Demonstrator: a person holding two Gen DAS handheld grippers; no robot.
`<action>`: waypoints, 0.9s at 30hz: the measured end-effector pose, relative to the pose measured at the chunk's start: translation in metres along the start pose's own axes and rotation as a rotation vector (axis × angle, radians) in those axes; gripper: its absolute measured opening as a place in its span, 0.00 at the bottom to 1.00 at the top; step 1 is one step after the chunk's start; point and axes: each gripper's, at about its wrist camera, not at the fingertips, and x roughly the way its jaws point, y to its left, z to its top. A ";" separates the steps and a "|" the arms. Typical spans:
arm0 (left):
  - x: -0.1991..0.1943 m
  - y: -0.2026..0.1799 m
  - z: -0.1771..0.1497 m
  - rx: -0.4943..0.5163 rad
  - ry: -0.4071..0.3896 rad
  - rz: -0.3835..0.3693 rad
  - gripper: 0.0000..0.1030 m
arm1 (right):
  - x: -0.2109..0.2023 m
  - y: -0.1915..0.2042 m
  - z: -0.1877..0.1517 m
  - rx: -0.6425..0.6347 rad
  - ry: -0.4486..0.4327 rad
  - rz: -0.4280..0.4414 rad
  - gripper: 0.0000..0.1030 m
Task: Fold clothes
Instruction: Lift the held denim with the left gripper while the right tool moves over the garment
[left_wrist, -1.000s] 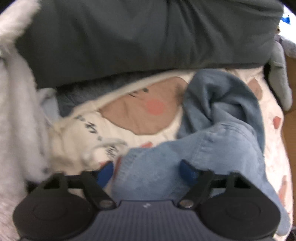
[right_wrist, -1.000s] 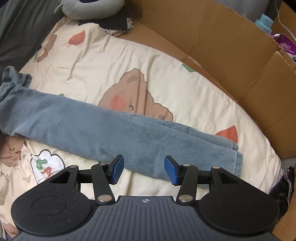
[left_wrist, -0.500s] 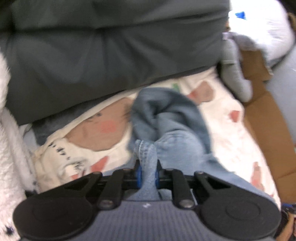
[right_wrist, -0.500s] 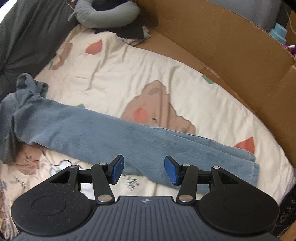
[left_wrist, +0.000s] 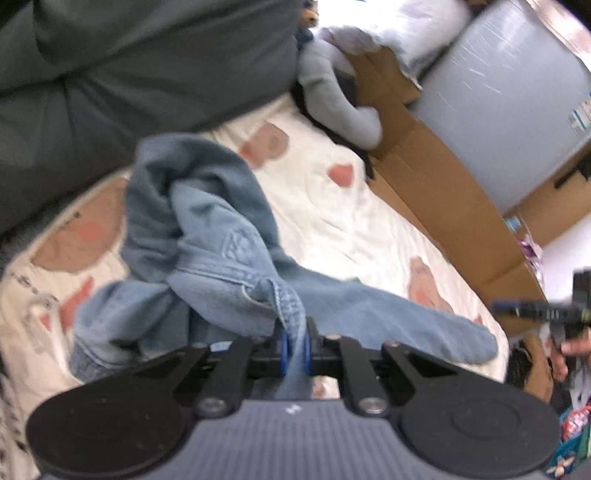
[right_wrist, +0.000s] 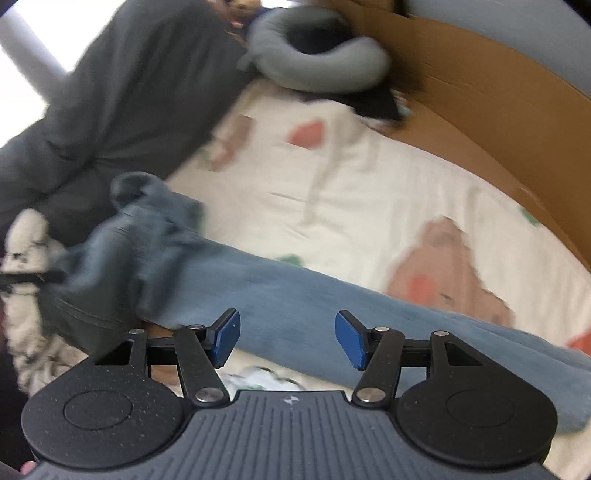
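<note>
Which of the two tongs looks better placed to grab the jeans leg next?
The right. The right tongs are open and empty, just above the jeans leg stretched across the bedsheet. The left tongs are busy, shut on the waistband end.

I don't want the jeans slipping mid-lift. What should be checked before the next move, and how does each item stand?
1. Left gripper shut on the jeans at the waistband: ok.
2. Depth of that pinch: cannot tell.
3. Right gripper holding fabric: not ok; jaws open, empty, above the leg.
4. Leg laid out straight across the bedsheet: ok.
5. Waist end smoothed: not ok, bunched.
6. Neck pillow clear of the jeans: ok.
</note>
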 end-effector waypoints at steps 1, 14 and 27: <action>0.002 -0.002 -0.004 0.002 0.006 -0.007 0.07 | 0.002 0.009 0.004 -0.007 -0.003 0.017 0.63; 0.039 -0.030 -0.090 0.088 0.146 -0.102 0.05 | 0.047 0.100 0.019 -0.120 0.020 0.136 0.64; 0.070 -0.017 -0.162 0.047 0.272 -0.109 0.04 | 0.090 0.153 0.012 -0.198 -0.009 0.168 0.70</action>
